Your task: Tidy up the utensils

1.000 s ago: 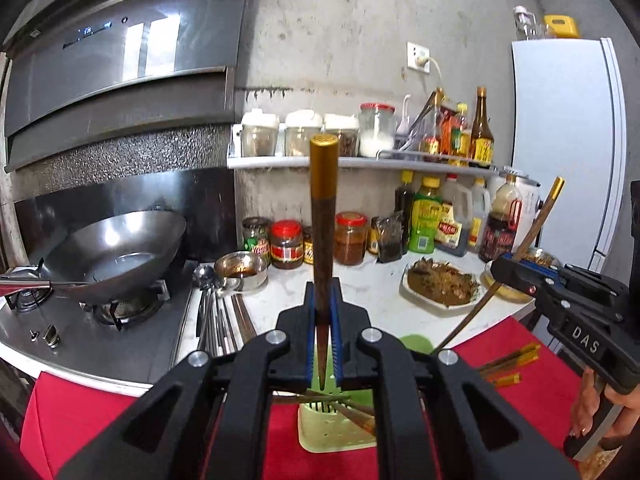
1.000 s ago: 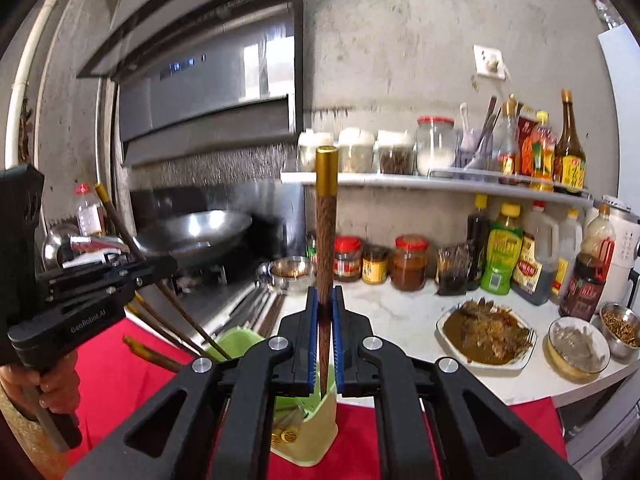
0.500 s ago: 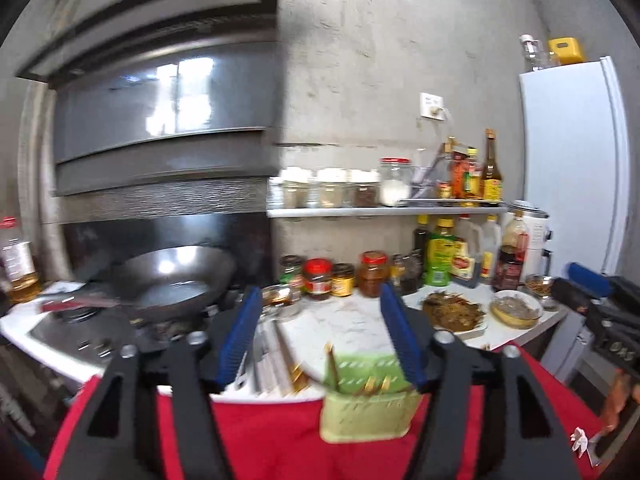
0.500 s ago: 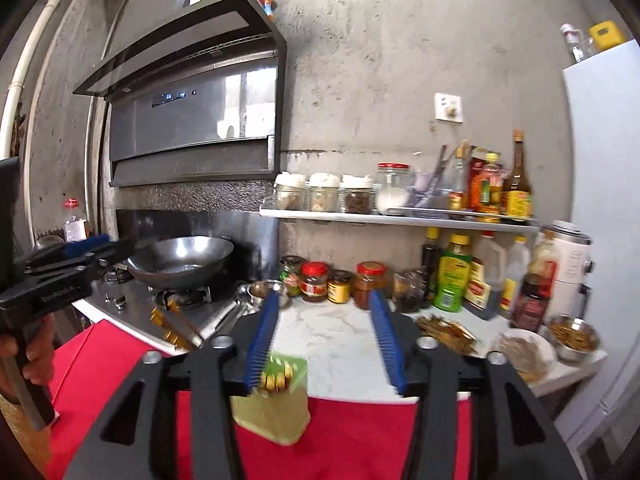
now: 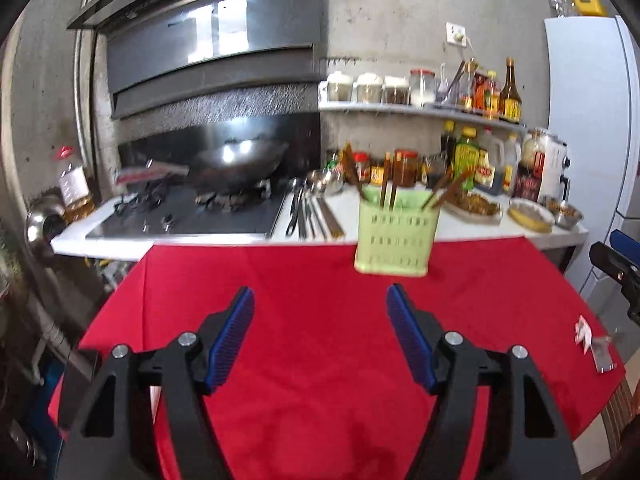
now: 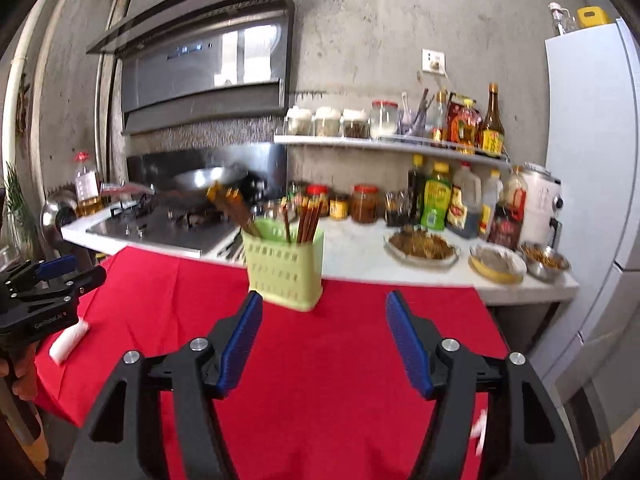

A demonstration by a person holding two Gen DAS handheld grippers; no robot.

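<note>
A light green slotted utensil holder (image 5: 396,236) stands on the red cloth (image 5: 312,280) at its far edge, with several brown gold-tipped chopsticks (image 5: 390,188) standing in it. It also shows in the right wrist view (image 6: 285,266) with the chopsticks (image 6: 308,216) leaning in it. My left gripper (image 5: 320,300) is open and empty, well back from the holder. My right gripper (image 6: 324,304) is open and empty, just in front of the holder. The left gripper also shows at the left edge of the right wrist view (image 6: 44,292).
A white counter (image 6: 400,264) behind the cloth carries a stove with a wok (image 5: 240,160), metal utensils (image 5: 308,212), jars, sauce bottles and food dishes (image 6: 420,246). A white fridge (image 5: 592,120) stands at the right. A white roll (image 6: 68,340) lies on the cloth's left side.
Both grippers were shut on a chopstick over the holder, then opened and pulled back. The chopsticks now stand in the holder.
</note>
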